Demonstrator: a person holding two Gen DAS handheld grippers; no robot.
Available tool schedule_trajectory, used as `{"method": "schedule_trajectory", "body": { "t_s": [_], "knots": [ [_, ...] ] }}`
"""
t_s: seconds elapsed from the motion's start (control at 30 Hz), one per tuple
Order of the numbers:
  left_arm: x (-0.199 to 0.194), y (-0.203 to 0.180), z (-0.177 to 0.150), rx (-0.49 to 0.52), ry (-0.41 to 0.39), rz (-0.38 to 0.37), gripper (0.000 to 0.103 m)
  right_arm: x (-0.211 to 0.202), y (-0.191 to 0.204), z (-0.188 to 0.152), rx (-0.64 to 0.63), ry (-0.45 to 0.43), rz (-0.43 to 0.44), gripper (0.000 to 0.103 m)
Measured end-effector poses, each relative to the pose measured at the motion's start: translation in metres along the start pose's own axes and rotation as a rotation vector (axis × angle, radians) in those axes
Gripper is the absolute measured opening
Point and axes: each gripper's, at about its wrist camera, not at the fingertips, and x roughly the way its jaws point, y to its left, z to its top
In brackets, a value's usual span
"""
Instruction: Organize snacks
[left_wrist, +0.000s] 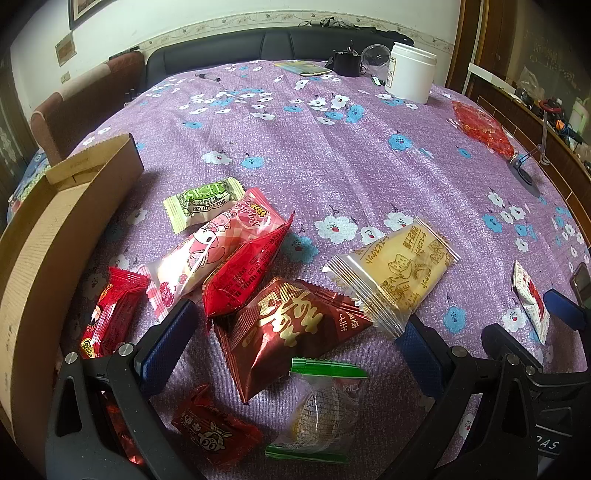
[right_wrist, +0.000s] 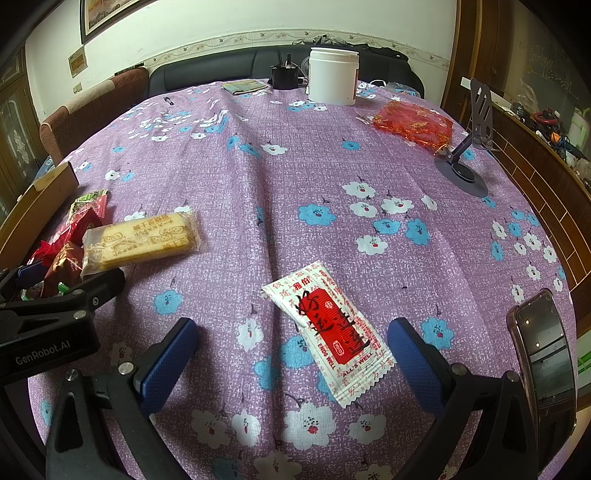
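Down in the left wrist view, snacks (left_wrist: 291, 325) are lying piled beside the box (left_wrist: 70, 229), and the left gripper (left_wrist: 295, 343) is hovering wide open over the brown pack (left_wrist: 288, 328), gripping nothing; closing squarely across it looks best. Over in the right wrist view, the right gripper (right_wrist: 291, 350) is straddling the white sachet (right_wrist: 328, 328), jaws fully apart and empty, so lowering first seems wise.

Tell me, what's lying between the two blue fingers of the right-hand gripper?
A white and red snack packet lies flat on the purple tablecloth between the open fingers, touching neither; the right wrist view shows it.
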Motion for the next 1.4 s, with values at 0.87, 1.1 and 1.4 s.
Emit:
{"method": "schedule_trajectory", "body": {
  "t_s": [0.87,1.1,1.4],
  "knots": [
    [0.002,-0.002,0.007,0.051,0.061,-0.034,0.102,0.001,-0.001,0.001,0.024,-0.001,-0.008,0.103],
    [-0.056,0.038,-0.012,-0.004,-0.035,-0.199,0.092,0.001,0.0,0.002,0.034,0.031,-0.02,0.103],
    [-0.142,0.115,-0.038,-0.091,-0.141,-0.348,0.092,-0.006,0.004,-0.005,0.019,0.08,-0.016,0.103]
  ]
}}
